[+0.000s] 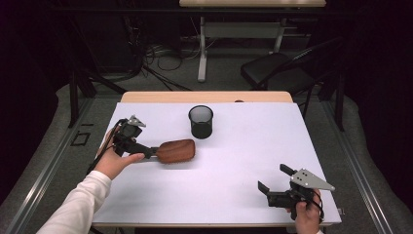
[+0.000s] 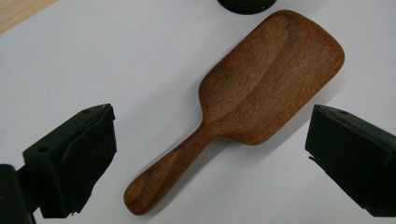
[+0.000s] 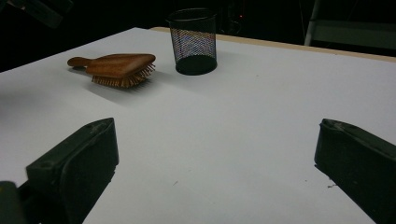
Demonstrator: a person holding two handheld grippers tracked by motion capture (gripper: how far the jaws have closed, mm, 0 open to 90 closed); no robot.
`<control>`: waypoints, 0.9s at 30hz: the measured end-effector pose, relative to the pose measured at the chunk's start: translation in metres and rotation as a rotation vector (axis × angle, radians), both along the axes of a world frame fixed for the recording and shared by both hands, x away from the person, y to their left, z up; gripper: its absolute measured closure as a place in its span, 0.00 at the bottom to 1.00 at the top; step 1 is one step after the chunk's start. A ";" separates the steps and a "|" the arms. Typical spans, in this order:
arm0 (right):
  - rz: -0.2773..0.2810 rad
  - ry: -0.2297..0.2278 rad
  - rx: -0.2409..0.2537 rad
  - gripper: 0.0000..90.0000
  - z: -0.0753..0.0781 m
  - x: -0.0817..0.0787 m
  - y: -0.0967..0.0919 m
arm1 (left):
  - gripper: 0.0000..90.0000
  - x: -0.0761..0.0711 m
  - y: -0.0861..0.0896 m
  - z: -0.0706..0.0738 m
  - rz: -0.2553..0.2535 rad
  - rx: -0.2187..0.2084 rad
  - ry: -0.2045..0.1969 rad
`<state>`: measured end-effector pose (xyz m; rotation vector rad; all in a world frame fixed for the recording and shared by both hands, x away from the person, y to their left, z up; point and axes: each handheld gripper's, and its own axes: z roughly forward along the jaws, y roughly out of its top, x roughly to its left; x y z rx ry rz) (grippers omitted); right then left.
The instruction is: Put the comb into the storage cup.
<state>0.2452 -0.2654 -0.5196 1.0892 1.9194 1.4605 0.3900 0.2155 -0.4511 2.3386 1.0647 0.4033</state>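
Brush (image 1: 176,150): wooden paddle hairbrush, lying bristles down on the table (image 1: 234,195), left of centre. In the high view its handle points toward the left gripper and its broad head toward the middle of the table. The right gripper view shows the short bristles under the head resting on the white surface. The left gripper view shows the smooth brown back of the brush (image 2: 252,98) from above, handle end nearest the camera.

Cup (image 1: 200,122): black mesh cup, upright, open top, standing just behind the brush head and near it, not touching. In the right gripper view the cup (image 3: 193,41) stands to the right of the brush (image 3: 119,65).

Left gripper (image 1: 146,152): held in the person's left hand (image 1: 114,163), white sleeve at the wrist. Jaws apart, one on either side of the brush handle; the left gripper view shows clear table between each pad and the wood, so nothing is clamped.

Right gripper (image 1: 275,178): held in the right hand (image 1: 307,214) at the near right corner of the table, well apart from brush and cup. Jaws spread wide, nothing between them; grey three-cornered plate on top.

Table: white top, pale wood edge at the far side.

Chair (image 1: 280,70): dark, on the floor beyond the table, right.
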 end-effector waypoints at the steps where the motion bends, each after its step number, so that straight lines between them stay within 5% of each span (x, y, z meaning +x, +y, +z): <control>1: -0.002 0.000 -0.001 0.00 0.000 0.000 0.000 | 0.02 0.001 0.000 0.000 0.001 0.000 0.001; 15: -0.002 0.011 -0.012 0.00 -0.001 0.000 0.000 | 0.02 0.006 -0.002 0.002 -0.024 0.030 0.013; 27: 0.000 0.012 -0.014 0.00 -0.002 0.001 0.001 | 0.02 0.006 -0.009 0.000 -0.134 0.162 0.001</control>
